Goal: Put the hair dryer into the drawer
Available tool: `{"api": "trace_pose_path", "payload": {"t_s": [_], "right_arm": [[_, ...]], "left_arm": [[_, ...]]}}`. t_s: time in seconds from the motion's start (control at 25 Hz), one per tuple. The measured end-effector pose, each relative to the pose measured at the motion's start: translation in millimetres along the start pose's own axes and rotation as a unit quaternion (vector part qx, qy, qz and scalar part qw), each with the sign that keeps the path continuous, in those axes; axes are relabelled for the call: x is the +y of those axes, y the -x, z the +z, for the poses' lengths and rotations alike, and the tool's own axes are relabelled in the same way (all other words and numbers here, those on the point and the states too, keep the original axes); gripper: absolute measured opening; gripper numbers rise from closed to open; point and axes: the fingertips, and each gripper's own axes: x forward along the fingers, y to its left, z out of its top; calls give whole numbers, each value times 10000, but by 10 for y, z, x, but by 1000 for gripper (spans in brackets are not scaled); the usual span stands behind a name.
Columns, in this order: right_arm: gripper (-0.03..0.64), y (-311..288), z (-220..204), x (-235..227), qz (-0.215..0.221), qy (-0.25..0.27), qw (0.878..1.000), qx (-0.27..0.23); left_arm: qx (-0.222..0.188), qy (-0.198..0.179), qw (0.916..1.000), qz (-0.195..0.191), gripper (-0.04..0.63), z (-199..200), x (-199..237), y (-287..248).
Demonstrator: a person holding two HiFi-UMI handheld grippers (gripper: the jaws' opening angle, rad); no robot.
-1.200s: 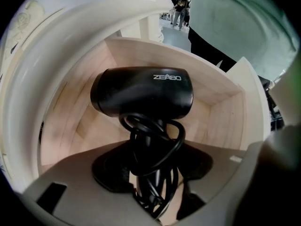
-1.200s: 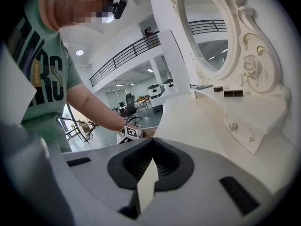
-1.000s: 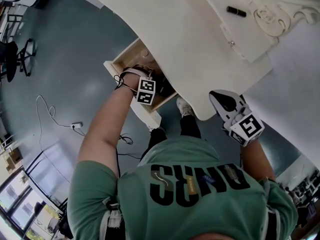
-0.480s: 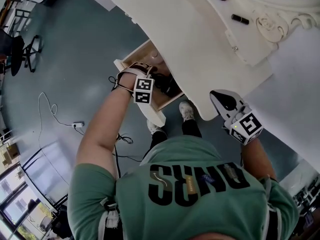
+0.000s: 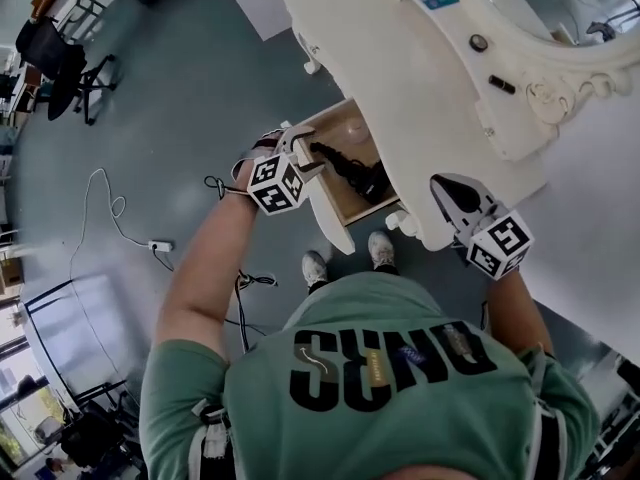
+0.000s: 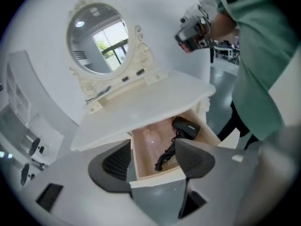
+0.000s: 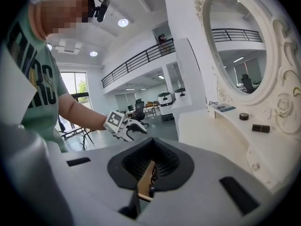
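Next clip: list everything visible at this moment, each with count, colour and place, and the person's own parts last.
dressing table: one, cream-white, ahead of the person
mirror: one, oval with an ornate cream frame, at the table's back
drawer: one, wood inside with a white front, pulled open under the tabletop
hair dryer: one, black, lying in the drawer with its cord
round item: one, black, on the tabletop
bar-shaped item: one, black, on the tabletop
floor socket: one, white, with cable, on the blue-grey floor
T-shirt: one, green
left gripper: grey, above the drawer, jaws have just been opening, nothing between them
right gripper: grey, shut, by the tabletop's near corner
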Motion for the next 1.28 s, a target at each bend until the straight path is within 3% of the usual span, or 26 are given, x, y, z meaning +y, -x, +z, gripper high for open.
{"api": "trace_pose_path", "payload": {"t_s": [0.12, 0.24, 0.32, 0.44, 0.52, 0.6, 0.76, 0.84, 1.0, 1.12, 1.2, 1.28], "right_arm": [[-11, -136, 252, 179, 83, 25, 9999, -122], [-11, -278, 428, 409, 210, 80, 9996, -185], [-11, -379, 523, 581, 306, 132, 9993, -181], [-11, -565, 684, 807, 482, 239, 9983, -221], [-11, -683, 783, 944, 586, 327, 9975, -238], [-11, -778, 850, 1099, 655, 369, 9969, -240], [-11, -978, 971, 1312, 786, 467, 9956, -222], [-11, -1065, 999, 1396, 829, 521, 9950, -195], [-11, -1209, 1028, 1552, 907, 538, 9942, -186], [-11, -1298, 1017, 1639, 953, 527, 9939, -161], [-11, -1336, 996, 1681, 978, 496, 9939, -142], [-11, -1369, 969, 1716, 1002, 461, 9938, -124]], "left_arm": [[-578, 827, 9937, 493, 298, -39, 152, 629], [-1244, 1778, 9711, 991, 296, -99, 246, 1336], [-1779, 2504, 9425, 1318, 290, -175, 282, 1836], [-2554, 3477, 8833, 1833, 270, -427, 296, 2557], [-2929, 3901, 8463, 2140, 258, -623, 236, 2974], [-3162, 4147, 8196, 2373, 242, -796, 104, 3321], [-3583, 4435, 7751, 2725, 179, -991, -192, 3783], [-3723, 4497, 7614, 2818, 155, -1019, -357, 3903], [-3895, 4556, 7439, 2955, 77, -993, -700, 4016], [-4103, 4661, 7232, 3023, 17, -947, -862, 4078], [-4242, 4740, 7093, 3036, 11, -916, -931, 4099], [-4257, 4790, 7052, 3033, 10, -889, -969, 4082]]}}
